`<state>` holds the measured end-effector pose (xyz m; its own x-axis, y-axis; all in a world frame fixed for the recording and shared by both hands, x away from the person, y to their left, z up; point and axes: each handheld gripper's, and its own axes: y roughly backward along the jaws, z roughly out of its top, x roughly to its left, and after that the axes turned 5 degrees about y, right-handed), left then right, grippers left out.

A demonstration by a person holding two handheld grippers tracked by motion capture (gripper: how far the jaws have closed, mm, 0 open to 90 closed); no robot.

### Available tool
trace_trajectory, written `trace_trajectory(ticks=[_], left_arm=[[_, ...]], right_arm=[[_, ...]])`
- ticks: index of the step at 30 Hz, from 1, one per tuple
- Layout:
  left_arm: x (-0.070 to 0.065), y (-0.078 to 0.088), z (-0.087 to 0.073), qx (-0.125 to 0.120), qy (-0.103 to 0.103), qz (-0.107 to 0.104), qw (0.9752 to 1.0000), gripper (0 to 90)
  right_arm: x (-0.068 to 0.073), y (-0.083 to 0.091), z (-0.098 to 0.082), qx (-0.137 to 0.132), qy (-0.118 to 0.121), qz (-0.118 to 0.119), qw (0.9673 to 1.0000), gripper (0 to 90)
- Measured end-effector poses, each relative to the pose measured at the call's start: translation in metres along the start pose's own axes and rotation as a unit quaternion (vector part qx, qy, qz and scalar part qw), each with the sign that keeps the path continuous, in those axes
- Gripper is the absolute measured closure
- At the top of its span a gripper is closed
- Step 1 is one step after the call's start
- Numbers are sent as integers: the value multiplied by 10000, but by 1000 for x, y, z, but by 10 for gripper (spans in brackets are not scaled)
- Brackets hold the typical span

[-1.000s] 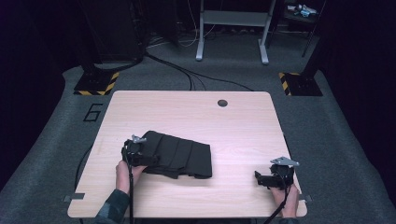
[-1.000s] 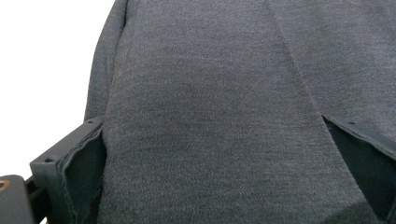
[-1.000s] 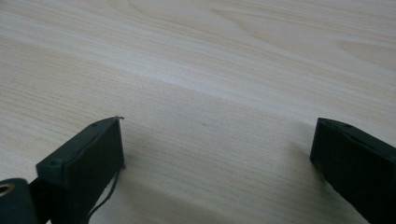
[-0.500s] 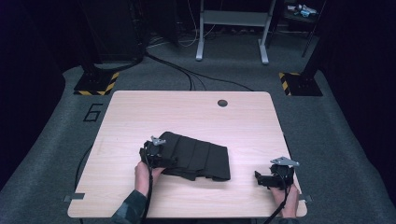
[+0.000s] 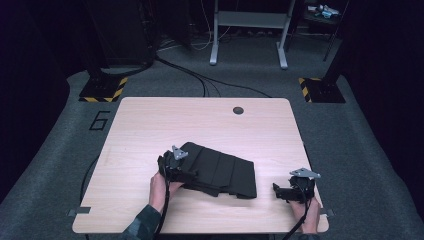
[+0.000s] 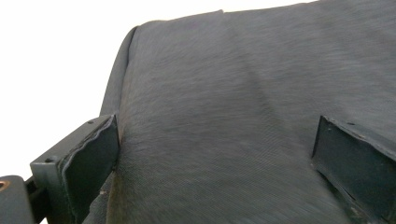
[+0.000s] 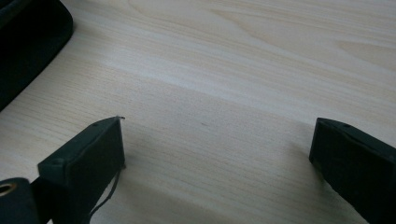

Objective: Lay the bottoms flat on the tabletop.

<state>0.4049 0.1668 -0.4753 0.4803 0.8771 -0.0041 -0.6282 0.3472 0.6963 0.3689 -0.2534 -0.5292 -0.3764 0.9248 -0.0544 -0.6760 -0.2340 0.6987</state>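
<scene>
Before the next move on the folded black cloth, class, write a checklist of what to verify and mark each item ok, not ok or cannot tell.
1. Left claw at the folded black cloth, at its left end: ok.
2. Left claw's jaws apart, with cloth between them in the left gripper view: ok.
3. Left claw gripping the cloth: not ok, jaws wide open.
4. Right claw open over bare table, holding nothing: ok.
5. Right claw clear of the cloth, a gap of tabletop between them: ok.
6. Cloth wholly on the table, away from the edges: ok.
</scene>
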Motion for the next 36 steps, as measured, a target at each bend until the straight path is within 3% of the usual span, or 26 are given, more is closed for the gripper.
trace_trajectory(ticks=[6,9,13,18,21,24,28,30,34,36], left_arm=[[-21,13,9,-114,-370,-225,9990,1],[-36,14,12,-162,-616,-385,9972,6],[-50,7,14,-34,-852,-632,9944,26],[-69,1,16,77,-1174,-955,9885,28],[-81,-4,14,120,-1434,-1249,9817,8],[-91,-9,13,172,-1641,-1340,9772,2],[-101,-19,11,315,-1759,-1240,9761,7],[-103,-22,10,269,-1812,-1148,9763,38],[-105,-21,10,251,-1951,-1061,9747,169],[-103,-20,11,241,-1993,-1129,9731,242]], right_arm=[[0,0,0,-6,-20,-2,10000,25],[0,0,0,-2,0,1,10000,26],[0,0,0,-4,-8,-4,10000,28],[0,0,0,0,-8,2,10000,28],[0,0,0,6,-5,8,10000,28],[0,0,0,6,-5,7,10000,29],[0,0,0,-4,-7,-1,10000,29],[0,0,0,-12,-10,-4,10000,29],[-1,1,-1,-9,30,-13,10000,34],[-1,1,-1,-9,33,-14,10000,34]])
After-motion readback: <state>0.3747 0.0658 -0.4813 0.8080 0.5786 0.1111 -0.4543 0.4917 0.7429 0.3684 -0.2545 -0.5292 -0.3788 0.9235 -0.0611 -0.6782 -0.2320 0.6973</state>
